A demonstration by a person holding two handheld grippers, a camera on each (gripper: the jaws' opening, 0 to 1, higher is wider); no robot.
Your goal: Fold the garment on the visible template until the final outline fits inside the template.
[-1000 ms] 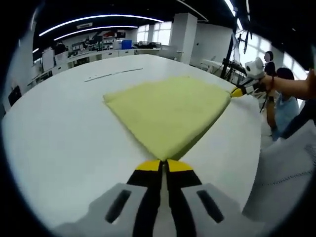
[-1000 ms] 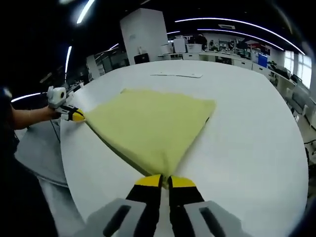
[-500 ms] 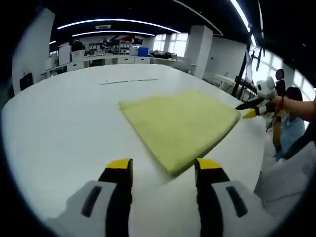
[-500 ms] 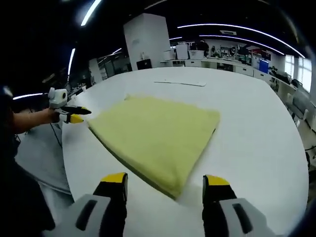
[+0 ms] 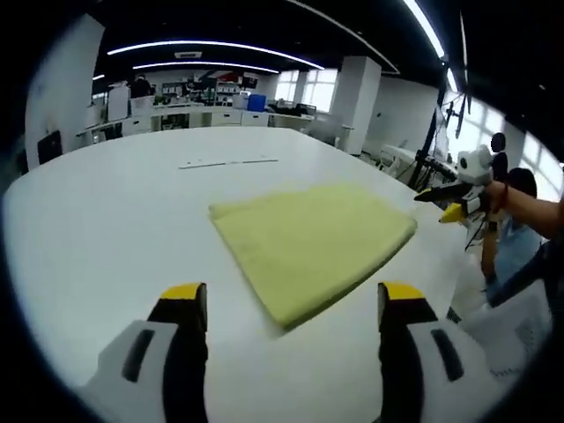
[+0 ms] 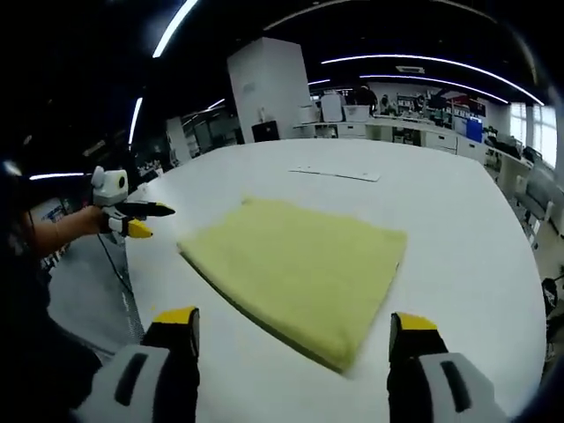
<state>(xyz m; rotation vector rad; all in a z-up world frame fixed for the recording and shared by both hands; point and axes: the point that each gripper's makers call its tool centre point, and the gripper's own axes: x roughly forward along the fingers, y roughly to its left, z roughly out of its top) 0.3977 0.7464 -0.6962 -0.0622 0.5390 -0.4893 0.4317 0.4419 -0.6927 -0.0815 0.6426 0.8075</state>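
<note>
One yellow garment [image 5: 313, 245], white table [image 5: 106, 220], office room

White pillar [image 6: 267, 91] — desks behind [image 5: 207, 92] — ceiling lights [image 5: 211, 44].

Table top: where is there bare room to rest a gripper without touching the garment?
The white table is bare on the left gripper's side of the folded yellow garment and between the garment and thin strip. In the right gripper view, it is bare beside the right gripper.

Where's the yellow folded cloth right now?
The yellow folded cloth lies flat on the white table, just ahead of the open left gripper and right gripper, touching neither.
</note>
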